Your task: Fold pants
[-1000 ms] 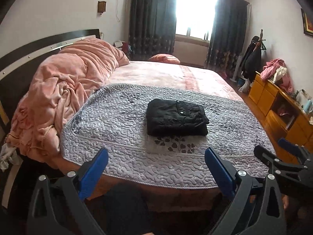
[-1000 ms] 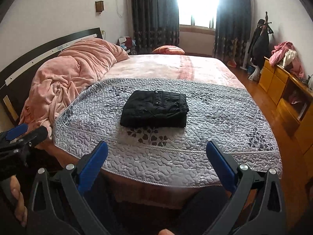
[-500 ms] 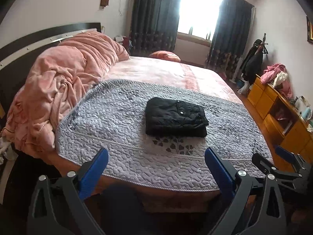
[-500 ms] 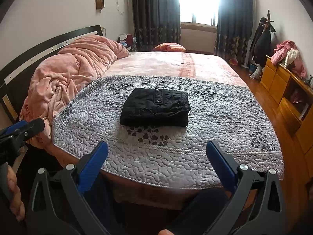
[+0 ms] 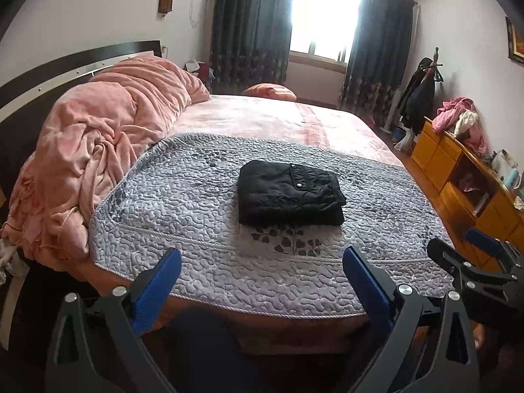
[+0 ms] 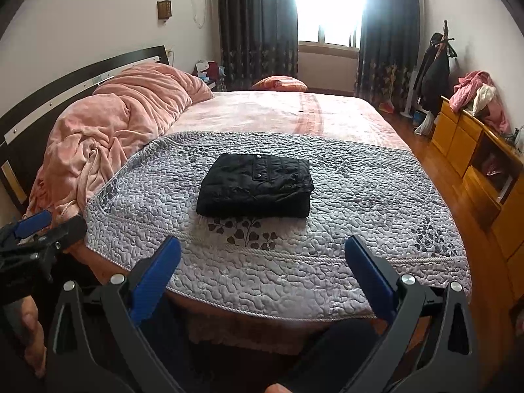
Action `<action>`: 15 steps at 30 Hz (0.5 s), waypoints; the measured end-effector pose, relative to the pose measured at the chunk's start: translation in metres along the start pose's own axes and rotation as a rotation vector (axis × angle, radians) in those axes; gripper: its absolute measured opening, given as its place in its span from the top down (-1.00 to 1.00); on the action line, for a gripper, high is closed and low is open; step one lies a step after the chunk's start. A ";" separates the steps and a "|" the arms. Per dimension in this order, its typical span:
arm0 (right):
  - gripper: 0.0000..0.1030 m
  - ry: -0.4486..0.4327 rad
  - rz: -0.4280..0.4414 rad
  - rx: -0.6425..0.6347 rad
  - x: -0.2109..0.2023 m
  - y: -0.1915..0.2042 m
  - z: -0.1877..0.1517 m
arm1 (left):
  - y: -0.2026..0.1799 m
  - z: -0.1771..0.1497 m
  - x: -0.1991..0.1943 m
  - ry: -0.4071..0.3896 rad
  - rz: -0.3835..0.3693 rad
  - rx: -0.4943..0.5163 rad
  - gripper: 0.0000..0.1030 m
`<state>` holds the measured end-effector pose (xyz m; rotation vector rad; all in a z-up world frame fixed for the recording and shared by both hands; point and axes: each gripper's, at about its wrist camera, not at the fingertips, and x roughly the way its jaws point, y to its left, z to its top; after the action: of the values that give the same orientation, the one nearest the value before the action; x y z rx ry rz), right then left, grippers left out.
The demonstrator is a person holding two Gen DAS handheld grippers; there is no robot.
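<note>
The black pants (image 5: 290,193) lie folded into a compact rectangle on the grey quilted spread (image 5: 183,216), and they also show in the right wrist view (image 6: 257,185). My left gripper (image 5: 262,262) is open and empty, held back over the bed's near edge. My right gripper (image 6: 262,252) is open and empty too, at about the same distance from the pants. Each gripper appears at the side of the other's view: the right one (image 5: 471,258) and the left one (image 6: 42,232).
A heap of pink blanket (image 5: 98,150) lies along the dark headboard on the left. Wooden drawers (image 6: 475,150) with clothes on top stand along the right wall. A coat rack (image 6: 435,65) stands by the curtained window. Wood floor lies to the right of the bed.
Both grippers have tilted up and shifted slightly, so the bed sits a little lower and farther in view. The pants have not moved. Both grippers stay open.
</note>
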<state>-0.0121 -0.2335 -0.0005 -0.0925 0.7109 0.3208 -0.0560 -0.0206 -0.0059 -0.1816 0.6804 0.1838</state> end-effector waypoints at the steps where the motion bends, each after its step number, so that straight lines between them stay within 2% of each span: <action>1: -0.94 0.000 -0.001 0.003 0.000 -0.001 0.000 | -0.001 0.000 0.000 -0.001 0.004 0.002 -0.93; 15: -0.94 -0.001 -0.010 0.010 0.002 -0.005 0.002 | -0.002 -0.001 0.004 0.001 0.015 0.016 -0.93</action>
<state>-0.0080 -0.2373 -0.0007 -0.0866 0.7106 0.3083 -0.0536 -0.0221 -0.0088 -0.1611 0.6837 0.1922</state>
